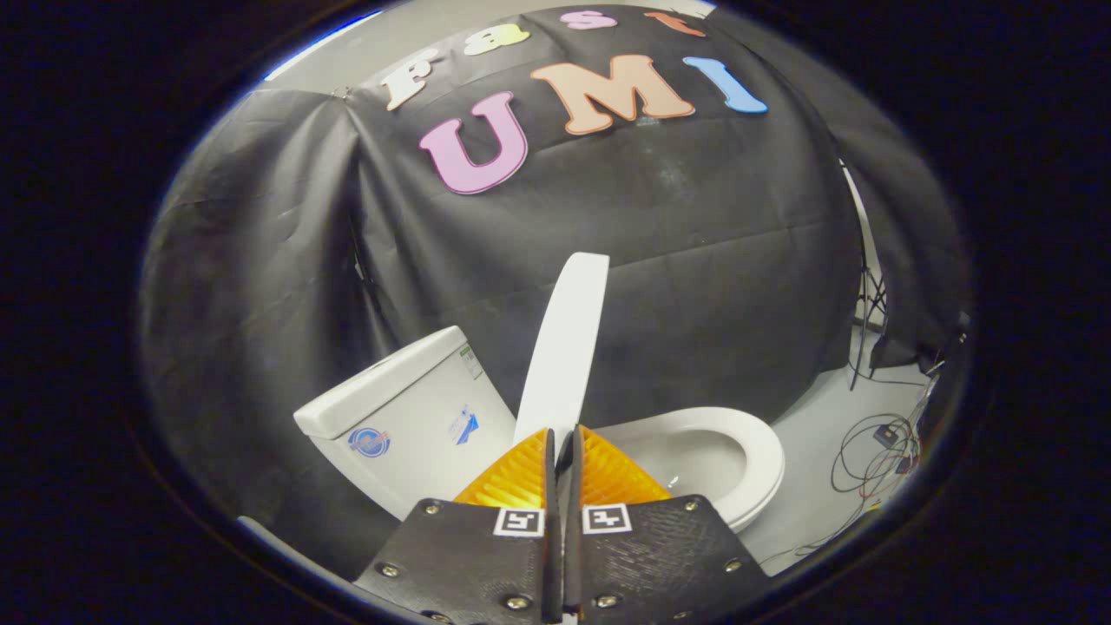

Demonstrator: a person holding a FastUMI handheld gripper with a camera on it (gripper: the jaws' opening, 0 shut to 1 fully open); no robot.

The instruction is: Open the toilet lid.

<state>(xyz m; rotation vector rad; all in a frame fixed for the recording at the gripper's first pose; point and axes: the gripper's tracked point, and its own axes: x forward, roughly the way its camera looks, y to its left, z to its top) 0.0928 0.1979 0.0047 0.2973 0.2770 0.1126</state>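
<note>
Gripper view: the gripper [564, 443] has its two orange fingers [512, 477] pinched on the bottom edge of the toilet lid [568, 338], one on each side.
Lid: white, lifted up on its edge, between the tank [408, 417] and the open seat [738, 451] — not yet leaning back on the tank.
Feel: it looks hard, smooth and slippery, likely light plastic.
Where to hold: the thin free edge, squeezed flat — a loose grip could let it slip and slam down.
Floor: some wires [872, 456] lie past the seat.
</note>
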